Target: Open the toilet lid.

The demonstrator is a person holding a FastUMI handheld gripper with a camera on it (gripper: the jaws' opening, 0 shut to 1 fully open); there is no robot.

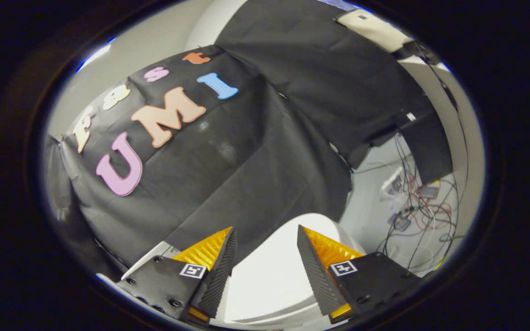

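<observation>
The white toilet lid (269, 276) lies low between and just beyond my fingers, its rounded far edge ending near the black cloth wall. It looks closed and flat. My gripper (266, 230) hangs above it, tilted, with its fingers wide apart and nothing between them. The fingers do not touch the lid. The rest of the toilet is hidden beneath the gripper.
The black cloth wall (228, 151) stands close behind the toilet. To the right, on the pale floor, lie a power strip (394, 181) and a tangle of cables (423, 214). A white box edge (154, 255) shows beside the left finger.
</observation>
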